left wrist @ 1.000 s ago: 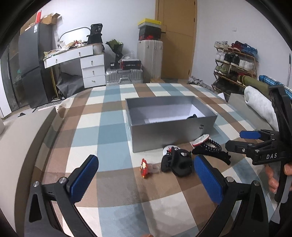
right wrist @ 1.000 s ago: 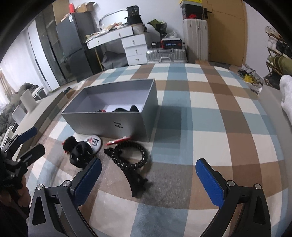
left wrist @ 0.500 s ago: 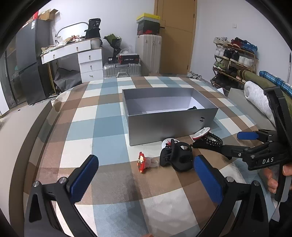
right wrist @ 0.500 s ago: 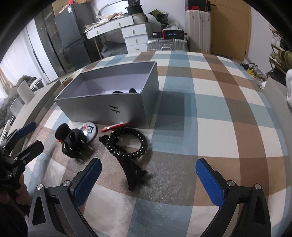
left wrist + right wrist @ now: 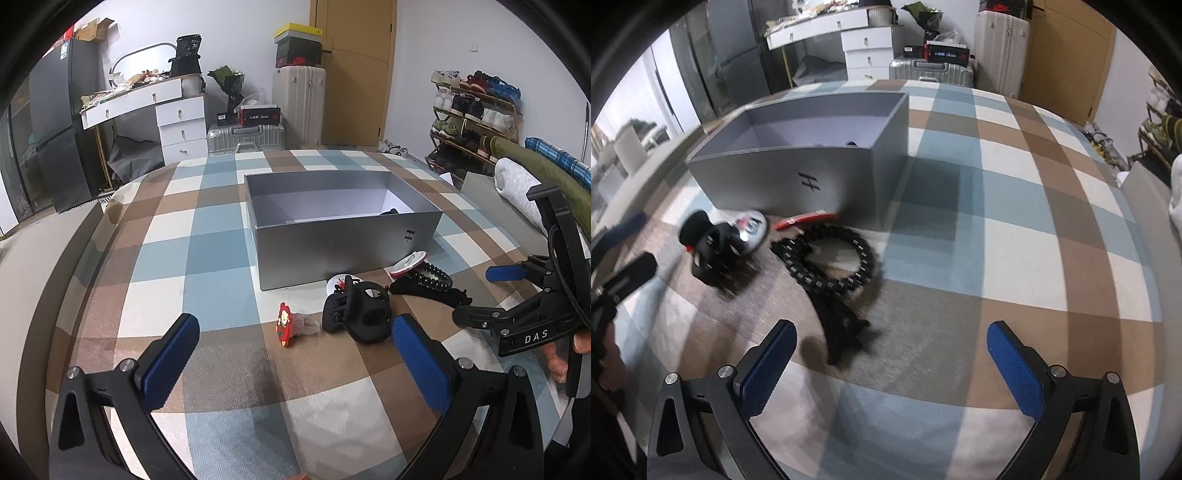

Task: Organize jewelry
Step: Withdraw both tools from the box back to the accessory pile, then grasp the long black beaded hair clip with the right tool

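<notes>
An open grey box [image 5: 343,236] stands on the checked cloth; it also shows in the right wrist view [image 5: 798,166], with a dark item inside. In front of it lie a red figurine charm [image 5: 285,324], a black hair claw [image 5: 360,310], a round white badge [image 5: 338,283], a red-and-white clip [image 5: 408,263] and a black bead bracelet [image 5: 838,258] on a long black clip [image 5: 840,332]. My left gripper [image 5: 291,354] is open and empty, just short of the charm. My right gripper [image 5: 892,363] is open and empty, close to the long clip.
The checked cloth [image 5: 1015,221] stretches right of the box. Behind it are a white desk with drawers [image 5: 173,114], suitcases [image 5: 245,136], a door and a shoe rack [image 5: 476,118]. Rolled bedding [image 5: 517,188] lies at the right edge.
Both grippers have moved forward and lower toward the items in front of the box. The right view is now closer to the bracelet and long clip. Nothing was grasped.
</notes>
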Available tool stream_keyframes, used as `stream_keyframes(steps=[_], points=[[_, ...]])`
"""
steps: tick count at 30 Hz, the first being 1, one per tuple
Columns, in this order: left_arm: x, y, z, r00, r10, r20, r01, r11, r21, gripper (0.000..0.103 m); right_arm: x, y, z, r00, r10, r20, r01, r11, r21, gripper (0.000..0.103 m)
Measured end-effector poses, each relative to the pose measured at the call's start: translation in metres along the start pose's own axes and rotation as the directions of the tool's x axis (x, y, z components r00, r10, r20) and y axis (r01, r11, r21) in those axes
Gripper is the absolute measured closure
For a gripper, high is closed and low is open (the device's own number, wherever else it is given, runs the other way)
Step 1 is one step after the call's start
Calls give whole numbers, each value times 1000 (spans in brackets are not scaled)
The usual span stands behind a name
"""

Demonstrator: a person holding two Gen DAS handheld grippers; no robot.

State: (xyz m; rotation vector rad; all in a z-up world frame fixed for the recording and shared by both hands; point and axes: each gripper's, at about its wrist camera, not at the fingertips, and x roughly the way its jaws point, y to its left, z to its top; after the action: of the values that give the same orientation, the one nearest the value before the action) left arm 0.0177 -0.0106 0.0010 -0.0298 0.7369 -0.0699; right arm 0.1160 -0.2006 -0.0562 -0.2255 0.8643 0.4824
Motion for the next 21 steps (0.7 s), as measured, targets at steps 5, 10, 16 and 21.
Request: stream_keyframes(steps=[5, 10, 16, 21], points=[[1, 0, -1, 1000, 2, -2, -2, 1000, 0, 1, -2, -12, 0, 999, -38, -14, 38, 999, 1, 0], [1, 0, -1, 1000, 1, -2, -1, 1000, 0, 1, -2, -36, 0, 990, -142, -14, 142, 988, 54, 0], [2, 1, -3, 1000, 0, -6, 0, 1000, 2, 1, -4, -44, 3, 994, -113, 8, 112, 988, 108, 0], [2, -1, -3, 1000, 2, -11, -2, 1000, 7, 1, -3, -15, 3, 999, 31, 9, -31, 999, 22, 0]])
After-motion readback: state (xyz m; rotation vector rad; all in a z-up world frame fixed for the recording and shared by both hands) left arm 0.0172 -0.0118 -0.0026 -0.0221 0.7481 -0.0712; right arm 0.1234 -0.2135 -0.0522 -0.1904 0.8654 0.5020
